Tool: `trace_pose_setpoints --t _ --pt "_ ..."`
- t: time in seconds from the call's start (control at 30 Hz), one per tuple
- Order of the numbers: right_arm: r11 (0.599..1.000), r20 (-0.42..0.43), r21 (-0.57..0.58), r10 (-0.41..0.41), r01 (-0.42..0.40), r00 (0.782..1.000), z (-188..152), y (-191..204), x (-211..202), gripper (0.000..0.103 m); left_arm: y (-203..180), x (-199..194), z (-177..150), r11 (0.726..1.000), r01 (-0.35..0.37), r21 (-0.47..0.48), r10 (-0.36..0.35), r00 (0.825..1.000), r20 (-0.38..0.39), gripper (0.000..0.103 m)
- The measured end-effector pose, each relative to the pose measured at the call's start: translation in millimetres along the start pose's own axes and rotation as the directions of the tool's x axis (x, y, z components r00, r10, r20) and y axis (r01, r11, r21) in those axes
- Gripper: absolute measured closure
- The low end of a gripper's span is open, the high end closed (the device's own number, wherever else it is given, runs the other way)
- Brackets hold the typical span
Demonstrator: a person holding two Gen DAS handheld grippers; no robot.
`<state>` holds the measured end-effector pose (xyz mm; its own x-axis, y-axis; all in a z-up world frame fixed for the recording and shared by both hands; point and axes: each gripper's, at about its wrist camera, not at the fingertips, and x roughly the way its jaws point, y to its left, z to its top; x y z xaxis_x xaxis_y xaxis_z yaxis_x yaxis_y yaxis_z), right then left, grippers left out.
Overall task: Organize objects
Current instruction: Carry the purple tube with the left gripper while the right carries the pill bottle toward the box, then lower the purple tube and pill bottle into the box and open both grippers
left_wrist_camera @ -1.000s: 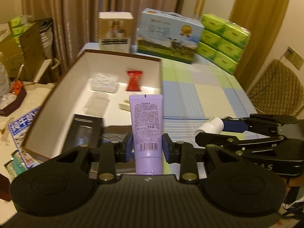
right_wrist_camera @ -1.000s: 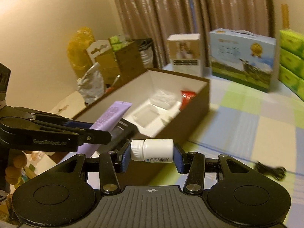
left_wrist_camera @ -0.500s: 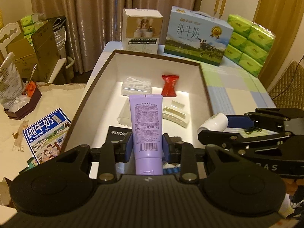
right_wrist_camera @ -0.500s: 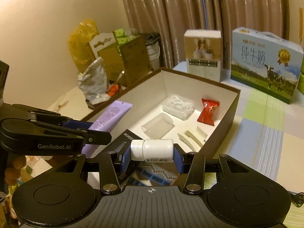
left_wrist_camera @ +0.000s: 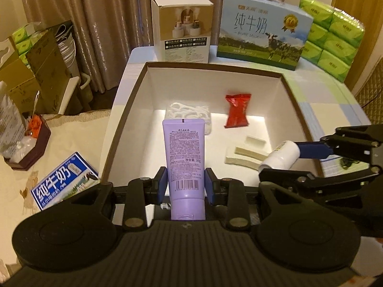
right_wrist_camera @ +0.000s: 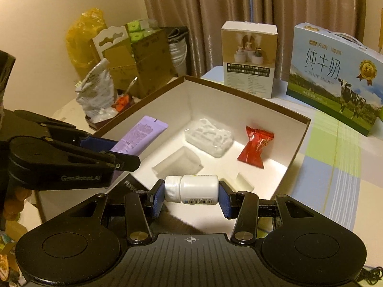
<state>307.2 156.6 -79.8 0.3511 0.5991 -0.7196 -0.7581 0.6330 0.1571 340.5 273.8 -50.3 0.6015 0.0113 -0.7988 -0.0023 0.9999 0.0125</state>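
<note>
My left gripper point(left_wrist_camera: 185, 183) is shut on a purple tube point(left_wrist_camera: 184, 153), held upright over the near edge of the open brown box point(left_wrist_camera: 124, 119). My right gripper point(right_wrist_camera: 191, 191) is shut on a white pill bottle point(right_wrist_camera: 194, 189), lying sideways between the pads, over the box's near right part. The bottle also shows in the left wrist view point(left_wrist_camera: 278, 155), and the tube in the right wrist view point(right_wrist_camera: 138, 132). Inside the box lie a red candy packet point(left_wrist_camera: 237, 110), a clear pack of floss picks point(left_wrist_camera: 189, 111), a white clip point(left_wrist_camera: 246, 153) and a clear tray point(right_wrist_camera: 178, 165).
Behind the box stand a white carton point(left_wrist_camera: 183, 28), a blue milk carton point(left_wrist_camera: 263, 28) and green tissue packs point(left_wrist_camera: 332, 33). A blue milk leaflet point(left_wrist_camera: 62, 179) and a small dark tray point(left_wrist_camera: 26, 148) lie to the left. Checked tablecloth point(right_wrist_camera: 335, 167) spreads right of the box.
Both grippers have moved forward and over the box, still holding the tube and the bottle. The box now sits centred and closer in both views.
</note>
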Motion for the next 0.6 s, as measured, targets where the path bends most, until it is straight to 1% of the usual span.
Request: trace_pose_setpoints --t 0.17,0.37,0.6 --pt "1.000 -0.020 0.013 -0.008 0.008 1.000 6.6 -4.6 14.0 0.059 8.9 23.0 12.3 1.000 -0.012 0.020 0.012 1.000 -0.018 0.075" --pt "1.000 -0.042 0.020 -0.018 0.019 0.999 9.0 -8.9 26.3 0.059 16.6 44.8 19.0 0.999 -0.016 0.035 0.017 0.999 -0.044 0.075" --pt "1.000 -0.055 0.015 -0.014 0.015 0.998 10.7 -10.2 31.5 0.059 20.1 55.7 19.3 0.998 -0.020 0.054 0.023 0.999 -0.047 0.074"
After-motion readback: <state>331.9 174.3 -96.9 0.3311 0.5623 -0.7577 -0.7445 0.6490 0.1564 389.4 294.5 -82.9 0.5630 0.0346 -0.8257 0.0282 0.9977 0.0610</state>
